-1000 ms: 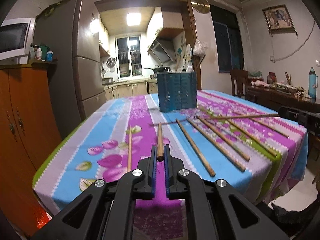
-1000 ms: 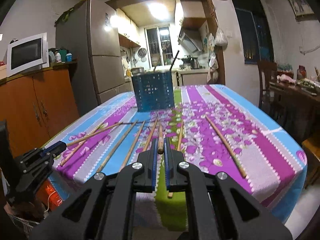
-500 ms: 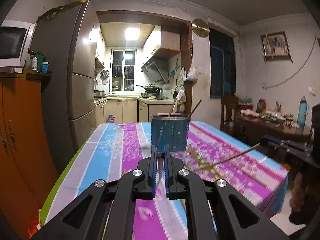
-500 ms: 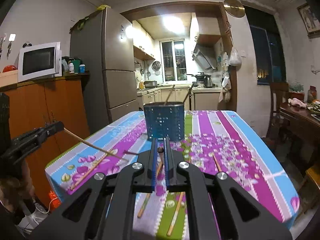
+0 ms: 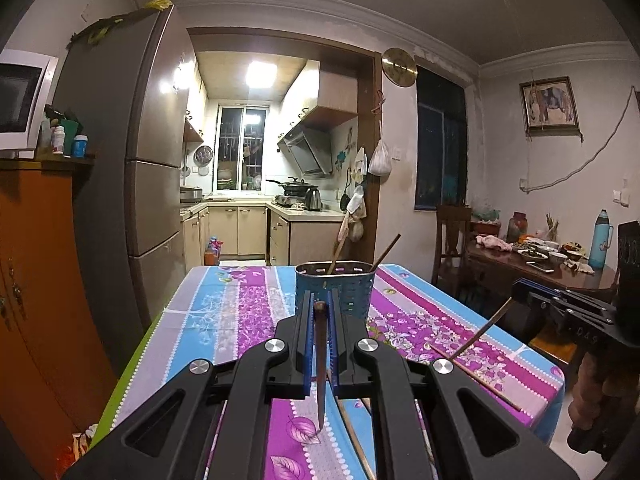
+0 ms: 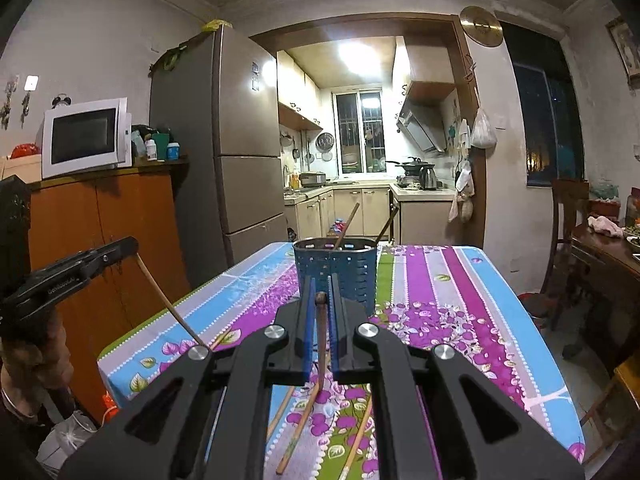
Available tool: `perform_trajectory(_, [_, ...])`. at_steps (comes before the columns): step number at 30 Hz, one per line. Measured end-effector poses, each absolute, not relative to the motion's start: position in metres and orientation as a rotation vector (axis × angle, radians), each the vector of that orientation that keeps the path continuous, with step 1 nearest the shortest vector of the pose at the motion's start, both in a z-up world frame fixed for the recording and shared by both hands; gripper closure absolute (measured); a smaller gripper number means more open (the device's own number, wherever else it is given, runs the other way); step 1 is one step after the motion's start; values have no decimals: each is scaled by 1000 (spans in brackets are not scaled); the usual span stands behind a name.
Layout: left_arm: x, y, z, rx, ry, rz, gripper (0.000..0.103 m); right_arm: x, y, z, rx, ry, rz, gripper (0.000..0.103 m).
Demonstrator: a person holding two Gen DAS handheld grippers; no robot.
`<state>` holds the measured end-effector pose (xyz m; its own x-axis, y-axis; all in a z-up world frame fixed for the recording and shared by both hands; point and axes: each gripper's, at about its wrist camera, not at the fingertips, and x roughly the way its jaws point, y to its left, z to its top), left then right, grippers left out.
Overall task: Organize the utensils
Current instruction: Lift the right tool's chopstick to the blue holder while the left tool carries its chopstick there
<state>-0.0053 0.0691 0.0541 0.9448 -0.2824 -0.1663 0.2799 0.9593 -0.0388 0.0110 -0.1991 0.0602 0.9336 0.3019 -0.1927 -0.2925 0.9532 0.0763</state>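
A dim dining room opens onto a lit kitchen, and a table [image 5: 208,320] under a striped, flowered cloth fills the foreground. At nine o'clock in the left wrist view stands an orange cabinet [image 5: 36,280] with a white microwave [image 5: 18,100] on top, beside a tall grey refrigerator [image 5: 136,152].

Your left gripper [image 5: 320,312] rides at six o'clock in its own view, jaws narrowed on a dark wooden chopstick [image 5: 320,360] that hangs tip-down between the blue pads, above the cloth. In the right wrist view the same gripper shows at nine o'clock, its chopstick slanting down toward the table edge.

Straight ahead at twelve o'clock sits the blue perforated utensil holder [image 5: 336,290], upright on the far half of the table, with two chopsticks in the holder [image 5: 386,252] leaning out of its rim.

Your right gripper [image 6: 320,300] likewise pinches a second chopstick [image 6: 321,344], its blunt end just proud of the pads and its length dropping toward the cloth. Loose chopsticks [image 6: 298,428] lie on the cloth below it, near the front edge. In the left wrist view that gripper appears at three o'clock, chopstick angled down over the table's right side.

At three o'clock in the left wrist view, a dark wooden side table [image 5: 552,272] carries dishes and a blue bottle [image 5: 600,240].
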Motion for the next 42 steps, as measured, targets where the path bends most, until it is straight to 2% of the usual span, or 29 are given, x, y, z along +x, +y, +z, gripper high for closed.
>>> perform_trajectory(27, [10, 55, 66, 5, 211, -280, 95, 29, -210, 72, 82, 201, 357, 98])
perform_trajectory(42, [29, 52, 64, 61, 241, -242, 95, 44, -208, 81, 61, 267, 397, 98])
